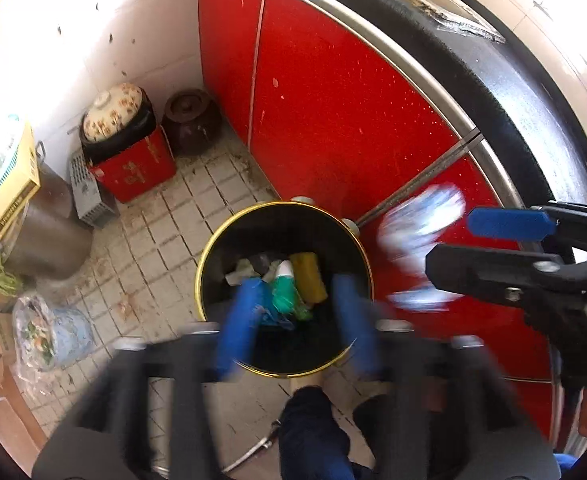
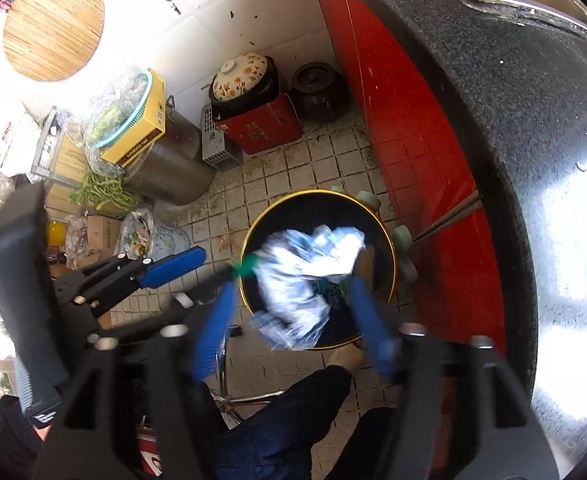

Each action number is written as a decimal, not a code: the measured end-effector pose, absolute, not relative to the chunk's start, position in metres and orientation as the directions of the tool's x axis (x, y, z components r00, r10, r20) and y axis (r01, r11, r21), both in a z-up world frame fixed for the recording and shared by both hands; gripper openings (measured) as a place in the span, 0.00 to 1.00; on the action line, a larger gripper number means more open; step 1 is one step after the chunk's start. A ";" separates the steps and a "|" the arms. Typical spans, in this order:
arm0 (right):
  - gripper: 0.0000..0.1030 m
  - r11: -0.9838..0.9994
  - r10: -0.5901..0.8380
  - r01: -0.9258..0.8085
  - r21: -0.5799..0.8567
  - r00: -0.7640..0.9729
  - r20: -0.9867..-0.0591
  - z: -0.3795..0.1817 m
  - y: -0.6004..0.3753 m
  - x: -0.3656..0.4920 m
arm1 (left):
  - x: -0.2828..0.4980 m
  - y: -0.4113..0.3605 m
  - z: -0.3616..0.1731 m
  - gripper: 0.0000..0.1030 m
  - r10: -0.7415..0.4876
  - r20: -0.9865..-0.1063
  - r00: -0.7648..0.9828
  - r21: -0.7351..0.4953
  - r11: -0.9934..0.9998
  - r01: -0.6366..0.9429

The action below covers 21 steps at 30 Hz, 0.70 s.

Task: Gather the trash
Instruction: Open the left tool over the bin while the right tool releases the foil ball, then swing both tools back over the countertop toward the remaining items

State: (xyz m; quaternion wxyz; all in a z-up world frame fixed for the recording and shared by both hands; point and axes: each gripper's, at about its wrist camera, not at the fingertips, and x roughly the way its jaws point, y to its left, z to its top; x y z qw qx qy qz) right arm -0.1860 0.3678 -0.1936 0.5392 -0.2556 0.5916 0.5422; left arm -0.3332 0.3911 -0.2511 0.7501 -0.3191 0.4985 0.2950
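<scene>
Below the left hand-held gripper (image 1: 293, 320), blue-fingered, sits a black bin (image 1: 283, 216) rimmed in gold. Beyond it: red cabinet doors (image 1: 333, 112) and a cream lid (image 1: 111, 110) patterned with brown flowers.

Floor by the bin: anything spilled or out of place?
Yes. The tiled floor is littered with crumbs and brown stains around the bin, thickest along the red cabinet base. Loose green beans spill off a pile at the left. The white plastic wrapper is blurred above the bin.
</scene>
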 end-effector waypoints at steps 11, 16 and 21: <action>0.77 0.358 0.423 -0.862 0.358 -0.192 -0.885 -0.122 0.296 -0.131 | -0.317 0.360 -0.206 0.84 0.232 -0.931 0.281 -0.059 0.665 -0.744; 0.82 0.498 0.494 -0.819 0.285 -0.002 -0.869 -0.075 0.199 -0.076 | -0.271 0.323 -0.154 0.91 0.291 -0.883 0.368 -0.024 0.755 -0.655; 0.83 0.712 0.457 -0.676 0.190 0.240 -0.857 -0.043 0.077 -0.020 | -0.190 0.272 -0.116 0.91 0.253 -0.841 0.478 0.000 0.884 -0.468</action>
